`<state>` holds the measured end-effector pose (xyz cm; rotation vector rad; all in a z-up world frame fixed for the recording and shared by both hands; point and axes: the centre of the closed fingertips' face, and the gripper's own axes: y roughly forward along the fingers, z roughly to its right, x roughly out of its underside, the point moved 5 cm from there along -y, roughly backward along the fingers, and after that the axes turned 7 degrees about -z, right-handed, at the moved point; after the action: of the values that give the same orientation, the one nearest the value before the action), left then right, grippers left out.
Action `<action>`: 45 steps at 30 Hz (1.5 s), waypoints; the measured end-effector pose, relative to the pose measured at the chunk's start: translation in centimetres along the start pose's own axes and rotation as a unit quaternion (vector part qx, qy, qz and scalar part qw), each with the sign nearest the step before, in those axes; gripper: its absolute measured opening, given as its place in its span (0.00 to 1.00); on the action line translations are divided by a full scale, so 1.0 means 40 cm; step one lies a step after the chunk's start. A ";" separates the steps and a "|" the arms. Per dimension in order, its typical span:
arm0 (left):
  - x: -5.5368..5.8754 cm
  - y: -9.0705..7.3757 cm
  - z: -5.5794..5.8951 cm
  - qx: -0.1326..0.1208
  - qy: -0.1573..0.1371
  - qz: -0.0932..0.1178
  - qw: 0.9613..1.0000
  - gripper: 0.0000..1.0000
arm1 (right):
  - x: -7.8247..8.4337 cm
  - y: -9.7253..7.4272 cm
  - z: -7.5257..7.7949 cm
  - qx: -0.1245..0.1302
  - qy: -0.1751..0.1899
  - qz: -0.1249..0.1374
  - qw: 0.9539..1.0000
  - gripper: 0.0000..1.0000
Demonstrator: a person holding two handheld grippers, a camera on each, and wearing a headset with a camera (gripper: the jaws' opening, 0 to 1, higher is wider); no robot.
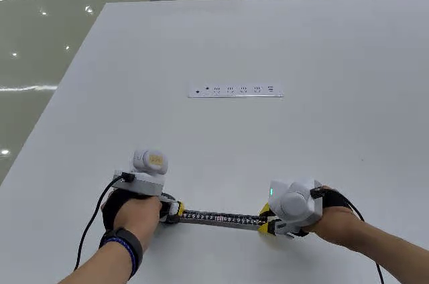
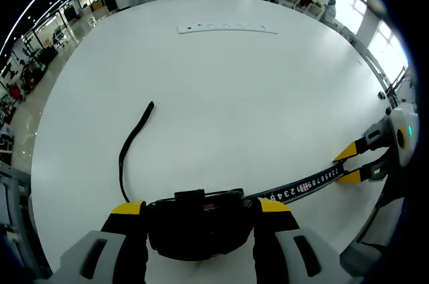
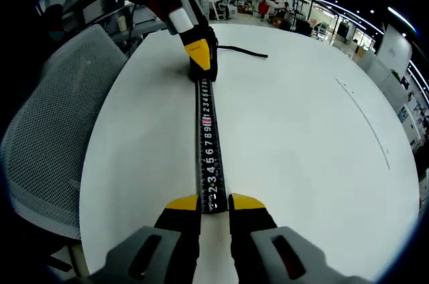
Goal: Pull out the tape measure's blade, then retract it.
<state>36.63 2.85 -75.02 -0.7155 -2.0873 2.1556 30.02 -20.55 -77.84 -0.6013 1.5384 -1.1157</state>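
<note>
Clamps the tape measure's case (image 2: 194,234) in the left tongs (image 1: 175,211), lower left, as anchor, and pinches the blade (image 1: 221,218) in the right tongs (image 1: 263,220) to draw it out.

Bright, even overhead light; white streaks of glare on the glossy pale floor (image 1: 40,29); shadows soft; gripper views bend strongly at edges

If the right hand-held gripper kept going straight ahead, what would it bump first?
Probably the tape measure's case, held by the left hand-held gripper at the far end of the blade.
</note>
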 end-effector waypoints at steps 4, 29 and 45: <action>0.000 0.000 0.000 0.000 0.000 0.000 1.000 0.61 | -0.001 0.003 0.000 -0.001 -0.001 0.000 1.000 0.15; -0.001 -0.001 -0.001 -0.001 -0.001 -0.002 1.000 0.61 | -0.057 0.029 -0.010 -0.007 -0.008 0.010 1.000 0.15; 0.001 -0.001 -0.001 -0.001 -0.001 -0.001 1.000 0.61 | -0.105 0.051 -0.018 -0.012 -0.015 0.019 1.000 0.15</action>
<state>36.57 2.89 -74.99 -0.7121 -2.0894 2.1545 30.92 -15.89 -77.71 -0.5999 1.5334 -1.0578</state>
